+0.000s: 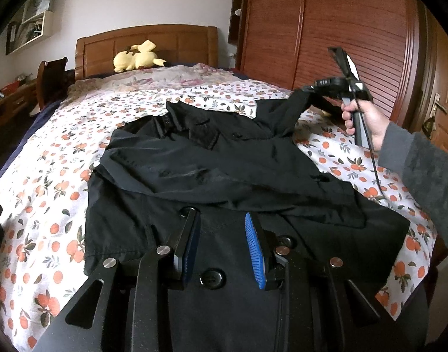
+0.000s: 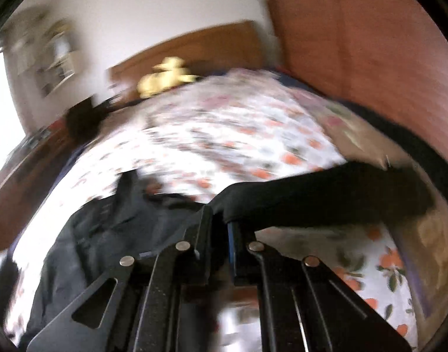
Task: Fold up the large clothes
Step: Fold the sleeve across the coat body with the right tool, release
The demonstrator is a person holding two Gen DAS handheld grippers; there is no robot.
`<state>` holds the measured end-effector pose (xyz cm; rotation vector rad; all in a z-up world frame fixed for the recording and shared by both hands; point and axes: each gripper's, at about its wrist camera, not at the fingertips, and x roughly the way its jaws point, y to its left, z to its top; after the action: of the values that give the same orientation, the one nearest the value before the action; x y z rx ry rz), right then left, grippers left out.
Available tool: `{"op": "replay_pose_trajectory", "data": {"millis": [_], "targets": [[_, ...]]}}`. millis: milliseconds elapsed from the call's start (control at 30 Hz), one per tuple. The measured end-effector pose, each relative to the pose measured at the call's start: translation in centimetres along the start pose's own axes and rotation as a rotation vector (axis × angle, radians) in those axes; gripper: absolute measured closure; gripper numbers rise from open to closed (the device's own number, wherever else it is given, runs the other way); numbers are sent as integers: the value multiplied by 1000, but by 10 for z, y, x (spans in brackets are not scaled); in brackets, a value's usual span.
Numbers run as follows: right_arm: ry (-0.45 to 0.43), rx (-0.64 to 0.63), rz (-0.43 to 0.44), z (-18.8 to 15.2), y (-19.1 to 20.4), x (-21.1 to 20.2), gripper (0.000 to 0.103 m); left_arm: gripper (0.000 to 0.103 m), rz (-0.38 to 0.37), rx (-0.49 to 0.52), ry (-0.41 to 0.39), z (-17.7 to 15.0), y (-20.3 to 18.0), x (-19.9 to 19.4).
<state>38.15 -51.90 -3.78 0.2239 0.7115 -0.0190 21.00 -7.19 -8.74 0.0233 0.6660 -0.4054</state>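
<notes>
Right gripper (image 2: 221, 220): jaws clamped on sleeve (image 2: 312, 193) of black coat (image 1: 224, 170), lifted off floral bedspread (image 1: 48, 176); left gripper (image 1: 222, 249): jaws apart (nothing held), above coat's buttoned front

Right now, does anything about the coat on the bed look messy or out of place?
Yes. The black coat lies rumpled on the floral bedsheet, its upper half bunched in folds. One sleeve is pulled up off the bed, pinched in the right gripper. The left gripper sits open above the hem.
</notes>
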Motion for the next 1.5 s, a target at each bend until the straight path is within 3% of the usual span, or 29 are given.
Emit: {"op": "replay_pose_trajectory", "data": {"millis": [133,233,400,567,933,1033,1233,1500], "targets": [[53,-169,151,-19,86,-19,93,70,28,0,-24,-3,3,-9],[121,-290,178,-46,139,-21,93,70,33,4,-34,-6,4,-15],[205,-345,113,-78,162,-7,93,70,40,-3,-40,-9,5,-20],[236,-344,94,-85,149,-8,93,70,45,-6,-47,-9,6,-24],[147,-397,122,-80,149,-64,91,70,38,2,-44,-8,6,-22],[130,-356,95,-73,129,-60,72,70,35,9,-37,-9,5,-19],[163,-276,-22,-65,77,-29,65,70,31,23,-20,-9,1,-14],[250,-142,-180,-68,-8,12,64,70,22,30,-7,-9,0,-9]]}}
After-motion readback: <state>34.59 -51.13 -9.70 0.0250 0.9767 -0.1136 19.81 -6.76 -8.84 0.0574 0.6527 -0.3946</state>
